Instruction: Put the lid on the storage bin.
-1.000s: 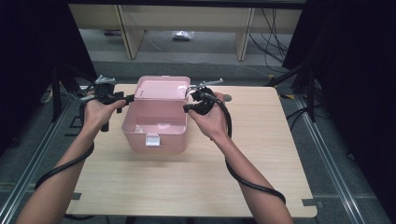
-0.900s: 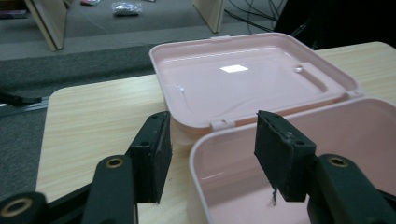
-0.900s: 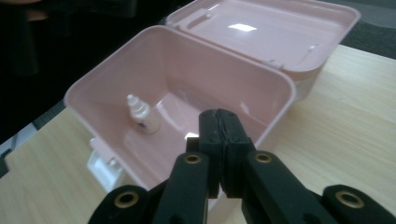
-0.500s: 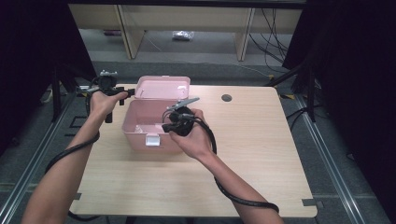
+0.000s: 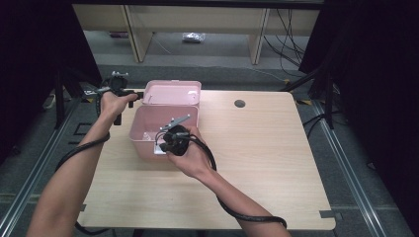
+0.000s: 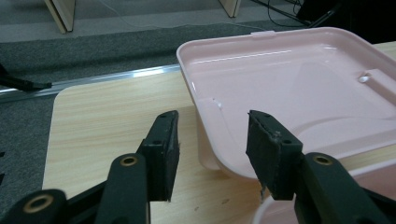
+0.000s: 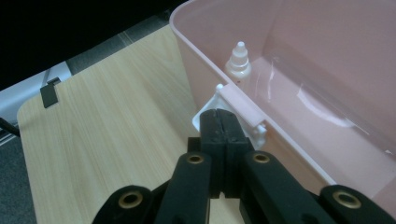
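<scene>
- Two grippers worked around one pink box [image 5: 148, 129] that stood open on the wooden table [image 5: 267, 163], toward the table's left rear part as seen from the high view.
- Behind the box's tub, its lid [image 5: 173, 93] was laid back, hollow side up; the left gripper view showed the lid's corner [image 6: 299, 93] hanging over the table top.
- At the box's left rear corner, the left gripper [image 5: 133, 94] was held level, and its jaws had just been closing; in the left gripper view the left gripper [image 6: 212, 140] stood with a clear gap between its pads, the lid's corner lying just beyond that gap and not pressed by either pad.
- At the box's front wall, the right gripper [image 5: 163, 143] came in from the near side; in its own view the right gripper [image 7: 223, 122] had its jaws fully together, nothing between them, with the tips against the white latch [image 7: 240, 114] on the box's front rim.
- Inside the box, close behind the latch, a small dropper bottle [image 7: 238, 63] with a white tip stood upright against the front wall.
</scene>
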### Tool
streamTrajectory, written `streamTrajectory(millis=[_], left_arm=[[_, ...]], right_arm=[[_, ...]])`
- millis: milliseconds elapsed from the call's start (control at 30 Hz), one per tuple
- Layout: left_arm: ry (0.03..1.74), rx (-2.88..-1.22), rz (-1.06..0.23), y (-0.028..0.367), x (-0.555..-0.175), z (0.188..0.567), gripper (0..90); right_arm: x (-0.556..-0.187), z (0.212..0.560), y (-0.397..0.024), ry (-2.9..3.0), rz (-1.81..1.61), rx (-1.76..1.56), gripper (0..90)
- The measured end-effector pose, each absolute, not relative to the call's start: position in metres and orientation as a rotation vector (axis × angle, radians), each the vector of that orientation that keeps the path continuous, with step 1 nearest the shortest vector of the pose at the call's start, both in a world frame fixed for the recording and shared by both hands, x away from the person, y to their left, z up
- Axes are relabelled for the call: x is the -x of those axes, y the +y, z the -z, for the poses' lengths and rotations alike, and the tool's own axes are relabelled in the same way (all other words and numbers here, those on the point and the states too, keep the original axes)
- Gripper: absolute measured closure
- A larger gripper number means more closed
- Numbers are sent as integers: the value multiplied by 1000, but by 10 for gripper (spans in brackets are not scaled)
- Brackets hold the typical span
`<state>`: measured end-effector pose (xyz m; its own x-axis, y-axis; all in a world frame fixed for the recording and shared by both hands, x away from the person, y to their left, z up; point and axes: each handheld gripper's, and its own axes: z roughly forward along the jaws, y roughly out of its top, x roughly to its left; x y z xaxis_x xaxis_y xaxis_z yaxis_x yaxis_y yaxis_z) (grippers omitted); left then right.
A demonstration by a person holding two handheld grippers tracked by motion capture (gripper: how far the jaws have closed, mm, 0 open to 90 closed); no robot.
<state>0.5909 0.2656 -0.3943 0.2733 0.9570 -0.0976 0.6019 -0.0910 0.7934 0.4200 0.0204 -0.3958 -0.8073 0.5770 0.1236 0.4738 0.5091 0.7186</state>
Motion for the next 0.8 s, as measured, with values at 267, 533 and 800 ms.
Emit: streamTrajectory(millis=[267, 533, 800], left_arm=[[1411, -1826, -612, 261, -607, 396, 558], [1402, -1854, -613, 251, -616, 397, 567], [1416, -1867, -614, 249, -625, 403, 568]], right_arm=[[-418, 399, 25, 2625, -1153, -947, 900], [-419, 403, 28, 2623, -1152, -895, 900], [-422, 408, 30, 2604, -1125, -868, 900]])
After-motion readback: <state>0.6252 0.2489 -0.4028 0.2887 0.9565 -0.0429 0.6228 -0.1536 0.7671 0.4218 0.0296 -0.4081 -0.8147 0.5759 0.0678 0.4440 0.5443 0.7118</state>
